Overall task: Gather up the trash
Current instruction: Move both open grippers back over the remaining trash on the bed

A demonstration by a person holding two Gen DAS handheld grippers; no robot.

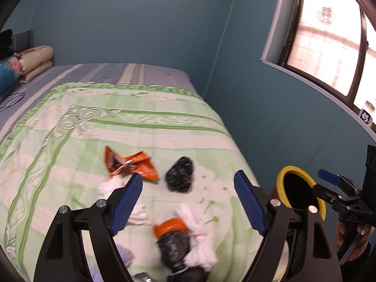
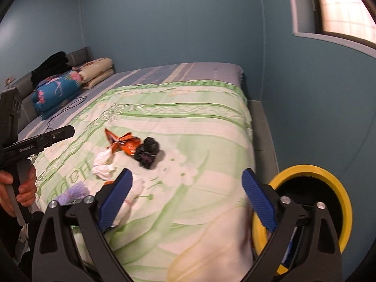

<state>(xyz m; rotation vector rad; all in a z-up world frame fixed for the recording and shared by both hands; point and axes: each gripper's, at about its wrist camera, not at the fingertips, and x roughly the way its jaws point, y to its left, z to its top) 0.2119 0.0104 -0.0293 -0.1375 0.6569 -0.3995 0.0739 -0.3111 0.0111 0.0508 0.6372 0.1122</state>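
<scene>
Orange wrapper (image 1: 131, 165) and black bag (image 1: 179, 175) litter the bed (image 1: 164, 122); both grippers' jaws gape empty, between pickups; next, close on one for the yellow-rimmed bin (image 2: 312, 171).

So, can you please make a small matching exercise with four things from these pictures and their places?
Things:
1. orange wrapper
2. yellow-rimmed bin
3. bottle
4. folded blankets

Places:
A. on the window sill
B. at the head of the bed
C. beside the bed
D. on the green quilt

Pairs: 1-D, 2-C, 3-A, 4-B
</scene>
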